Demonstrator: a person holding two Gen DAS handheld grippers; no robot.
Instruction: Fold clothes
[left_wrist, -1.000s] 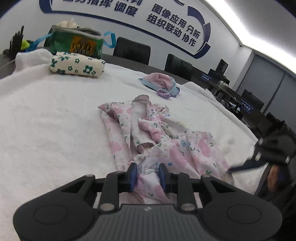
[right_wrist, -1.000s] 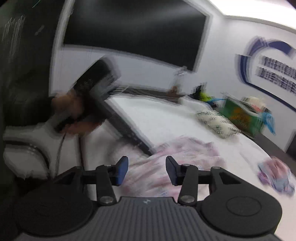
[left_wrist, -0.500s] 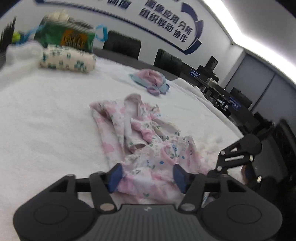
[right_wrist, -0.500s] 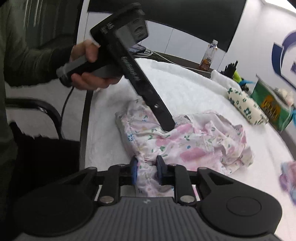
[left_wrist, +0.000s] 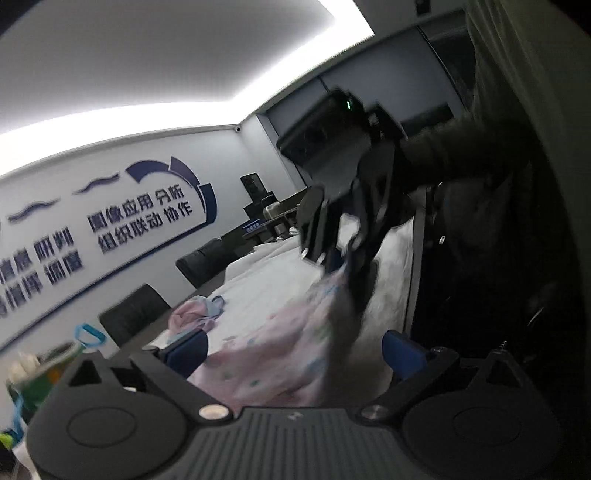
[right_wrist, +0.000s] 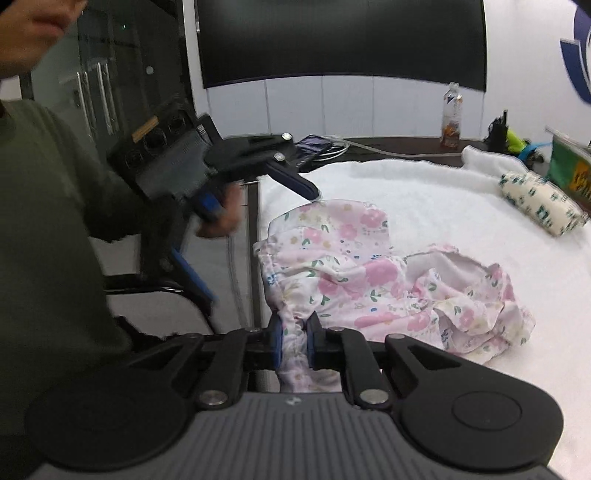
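A pink floral garment (right_wrist: 354, 266) lies crumpled on the white towel-covered table (right_wrist: 443, 206) near its left edge. My right gripper (right_wrist: 294, 341) is shut on a bunched edge of the garment at the near side. My left gripper (left_wrist: 295, 347) is open and empty, tilted up toward the room, with the blurred garment (left_wrist: 280, 354) between and beyond its fingers. In the right wrist view the left gripper (right_wrist: 295, 184) hovers by the garment's far corner at the table edge. In the left wrist view the right gripper (left_wrist: 343, 258) holds the cloth's lifted end.
A rolled floral cloth (right_wrist: 539, 206) and a green bag (right_wrist: 570, 166) sit at the table's far right. A bottle (right_wrist: 452, 114) stands on the dark desk behind. A pink-blue garment (left_wrist: 195, 314) lies farther along the table. Black chairs (left_wrist: 133, 317) line the far side.
My left gripper let go of the garment, opened wide and swung up and away. My right gripper closed on the garment's near edge and keeps hold of it.
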